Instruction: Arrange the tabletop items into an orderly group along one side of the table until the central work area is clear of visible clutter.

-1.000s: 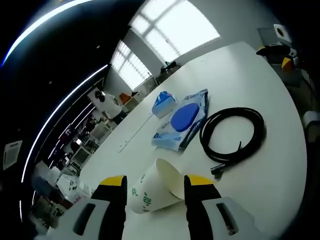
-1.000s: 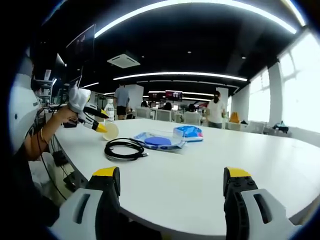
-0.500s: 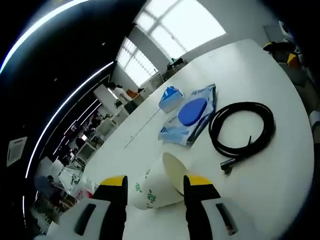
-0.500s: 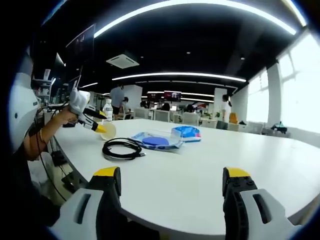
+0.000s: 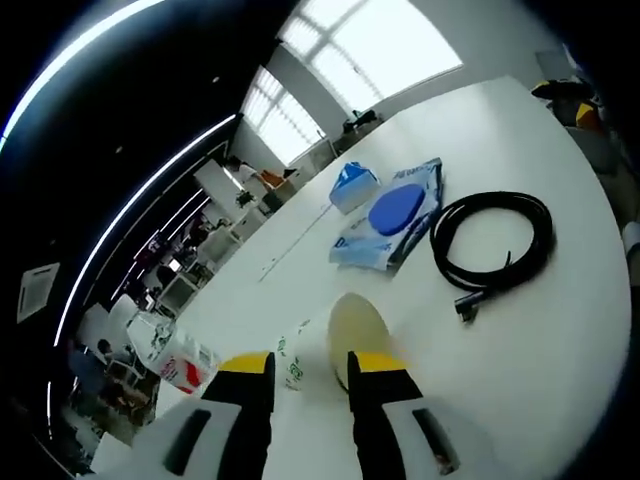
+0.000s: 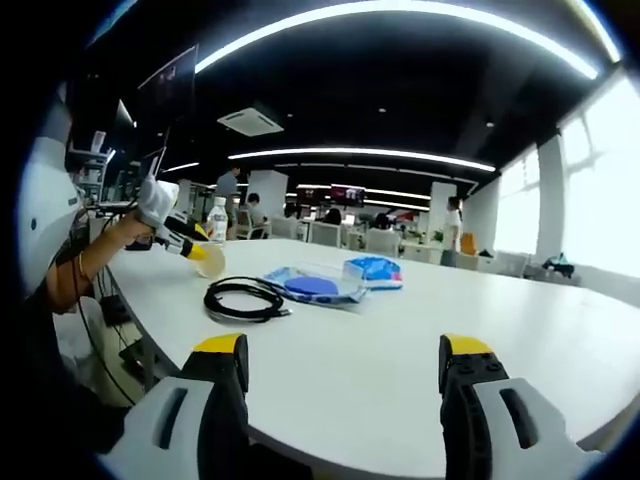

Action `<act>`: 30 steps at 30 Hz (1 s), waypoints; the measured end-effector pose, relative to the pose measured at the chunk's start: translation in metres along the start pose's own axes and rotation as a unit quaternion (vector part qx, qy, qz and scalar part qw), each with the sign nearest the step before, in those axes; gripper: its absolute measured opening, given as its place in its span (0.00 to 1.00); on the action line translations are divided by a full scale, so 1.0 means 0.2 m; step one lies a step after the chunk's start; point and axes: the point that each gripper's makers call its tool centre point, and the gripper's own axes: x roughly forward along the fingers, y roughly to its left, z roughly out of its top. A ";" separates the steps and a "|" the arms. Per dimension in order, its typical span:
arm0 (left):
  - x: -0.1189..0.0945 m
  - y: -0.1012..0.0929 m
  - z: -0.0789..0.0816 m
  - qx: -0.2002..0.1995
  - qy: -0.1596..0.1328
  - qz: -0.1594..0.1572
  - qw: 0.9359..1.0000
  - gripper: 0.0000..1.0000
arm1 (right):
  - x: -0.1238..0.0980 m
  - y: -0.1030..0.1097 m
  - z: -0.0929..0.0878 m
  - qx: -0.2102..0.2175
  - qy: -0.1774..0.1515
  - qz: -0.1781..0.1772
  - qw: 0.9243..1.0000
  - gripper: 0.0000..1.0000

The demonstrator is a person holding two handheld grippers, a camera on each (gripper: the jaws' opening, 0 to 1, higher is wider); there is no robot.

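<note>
Left hand-held gripper clamped on white paper cup with green print; right hand-held gripper spread wide, holding nothing.

Left gripper view: cup lies on its side between the yellow-tipped jaws, round mouth facing ahead, on the smooth white table. Ahead and right: glossy black coiled cable. Beyond it: flat crinkled blue wipes pack with round blue lid, then a small blue packet. Right gripper view: same items well ahead and left.
</note>
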 end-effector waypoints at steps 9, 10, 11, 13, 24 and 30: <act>0.00 0.03 -0.03 0.025 -0.002 0.006 1.000 0.07 | 0.00 0.01 0.01 -0.007 -0.006 0.005 1.000 0.71; 0.00 0.03 -0.04 0.027 -0.003 0.006 1.000 0.07 | 0.00 0.01 0.01 -0.007 -0.006 0.004 1.000 0.71; 0.00 0.03 -0.04 0.028 -0.003 0.007 1.000 0.07 | 0.00 0.01 0.01 -0.007 -0.006 0.003 1.000 0.71; -0.01 0.04 -0.03 0.030 -0.006 0.009 0.999 0.06 | 0.00 0.01 0.01 -0.007 -0.006 0.002 1.000 0.71; -0.01 0.08 -0.02 0.045 -0.009 0.021 0.999 0.02 | 0.00 0.01 0.01 -0.008 -0.006 0.001 1.000 0.70; -0.02 0.10 -0.02 0.056 -0.006 0.020 0.998 0.01 | 0.00 0.01 0.01 -0.007 -0.005 0.000 1.000 0.70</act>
